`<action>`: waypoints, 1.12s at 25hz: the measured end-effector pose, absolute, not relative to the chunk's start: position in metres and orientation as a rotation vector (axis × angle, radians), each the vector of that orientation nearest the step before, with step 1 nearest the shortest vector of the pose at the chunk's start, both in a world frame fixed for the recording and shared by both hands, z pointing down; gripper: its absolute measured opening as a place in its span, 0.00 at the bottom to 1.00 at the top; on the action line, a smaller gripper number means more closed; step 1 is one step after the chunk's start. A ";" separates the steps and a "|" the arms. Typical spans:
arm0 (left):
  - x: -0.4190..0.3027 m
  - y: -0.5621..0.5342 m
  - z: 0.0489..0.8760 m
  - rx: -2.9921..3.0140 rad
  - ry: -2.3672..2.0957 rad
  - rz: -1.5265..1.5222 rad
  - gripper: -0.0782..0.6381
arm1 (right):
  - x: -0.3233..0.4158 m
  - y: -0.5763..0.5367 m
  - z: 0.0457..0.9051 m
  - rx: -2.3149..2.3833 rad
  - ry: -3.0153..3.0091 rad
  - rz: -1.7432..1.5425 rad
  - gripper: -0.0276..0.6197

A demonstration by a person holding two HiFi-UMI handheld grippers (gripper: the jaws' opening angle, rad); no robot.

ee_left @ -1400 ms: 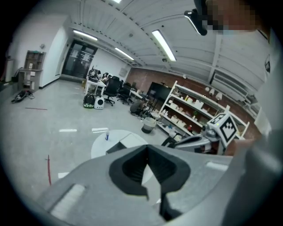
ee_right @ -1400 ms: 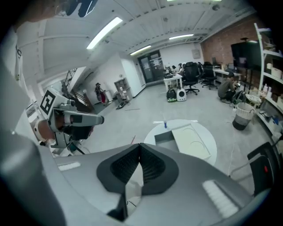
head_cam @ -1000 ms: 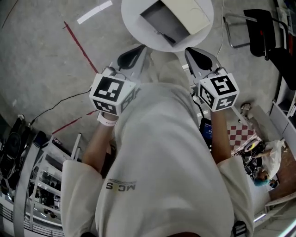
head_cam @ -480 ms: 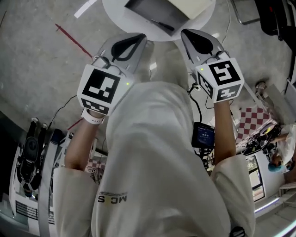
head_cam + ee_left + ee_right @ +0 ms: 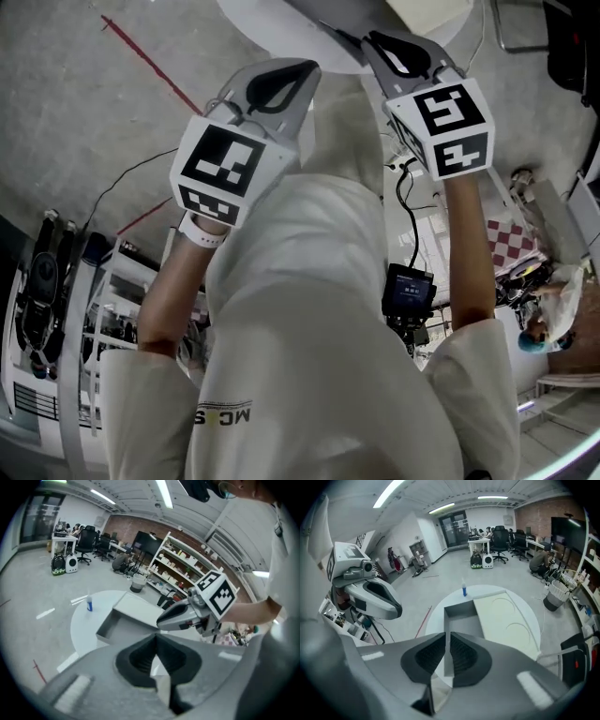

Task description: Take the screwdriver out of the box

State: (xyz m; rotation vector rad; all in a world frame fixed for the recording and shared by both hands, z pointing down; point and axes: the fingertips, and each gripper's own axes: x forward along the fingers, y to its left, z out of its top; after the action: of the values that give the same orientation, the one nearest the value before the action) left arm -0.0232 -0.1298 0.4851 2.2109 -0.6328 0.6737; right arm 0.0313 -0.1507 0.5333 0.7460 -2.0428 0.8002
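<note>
An open grey box [image 5: 461,618] with a cream lid [image 5: 506,616] folded to its right lies on a round white table [image 5: 436,616]. The left gripper view shows that box [image 5: 124,623] from the side. I cannot make out the screwdriver; part of the box's inside is hidden behind the jaws. My left gripper [image 5: 274,82] and right gripper [image 5: 398,49] are held up side by side, short of the table's near edge [image 5: 281,23]. Both have their jaws together with nothing between them. Each shows in the other's view: the right gripper [image 5: 176,617], the left gripper [image 5: 377,599].
A small blue bottle [image 5: 464,590] stands on the table beyond the box, also visible as the blue bottle [image 5: 89,604] to its left. The person's pale shirt [image 5: 319,319] fills the head view's lower part. Shelving [image 5: 187,566], chairs and cables surround the table.
Both grippers have risen and moved forward toward the table. The table and box have slid to the head view's top edge, and most of the box has left that view.
</note>
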 end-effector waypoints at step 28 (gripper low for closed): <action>-0.071 -0.115 0.525 1.998 -0.844 0.522 0.11 | 0.009 -0.110 0.657 0.170 -1.696 0.689 0.16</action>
State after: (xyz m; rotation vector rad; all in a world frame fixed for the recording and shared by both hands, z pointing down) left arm -0.0713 -0.1149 0.5252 1.9983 -0.8441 0.5215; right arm 0.0088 -0.1104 0.6567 0.1695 -1.6962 0.6889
